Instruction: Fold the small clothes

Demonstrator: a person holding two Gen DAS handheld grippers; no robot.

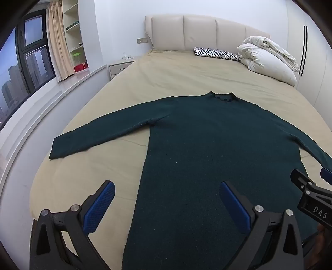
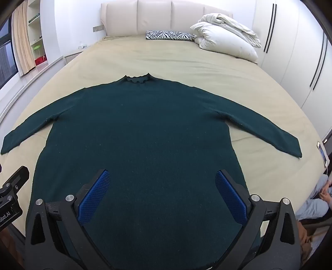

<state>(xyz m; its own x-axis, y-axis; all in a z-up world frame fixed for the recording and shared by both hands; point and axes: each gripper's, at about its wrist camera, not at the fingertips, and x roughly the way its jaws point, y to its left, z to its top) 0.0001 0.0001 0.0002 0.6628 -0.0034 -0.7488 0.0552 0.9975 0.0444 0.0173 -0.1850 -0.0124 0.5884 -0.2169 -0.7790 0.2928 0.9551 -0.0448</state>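
Observation:
A dark green long-sleeved sweater (image 1: 207, 145) lies flat on the beige bed (image 1: 166, 72), collar away from me, both sleeves spread out sideways. It also fills the middle of the right wrist view (image 2: 145, 128). My left gripper (image 1: 167, 204) is open and empty, hovering over the sweater's lower left side edge. My right gripper (image 2: 162, 193) is open and empty above the sweater's lower body. The right gripper's body shows at the right edge of the left wrist view (image 1: 311, 197). The sweater's hem is hidden below the grippers.
A zebra-print pillow (image 2: 168, 35) and a bundled white duvet (image 2: 226, 37) lie near the padded headboard (image 2: 166, 16). A nightstand (image 1: 119, 67) and window ledge are left of the bed, wardrobes on the right. A seated person (image 2: 317, 197) is at the right edge.

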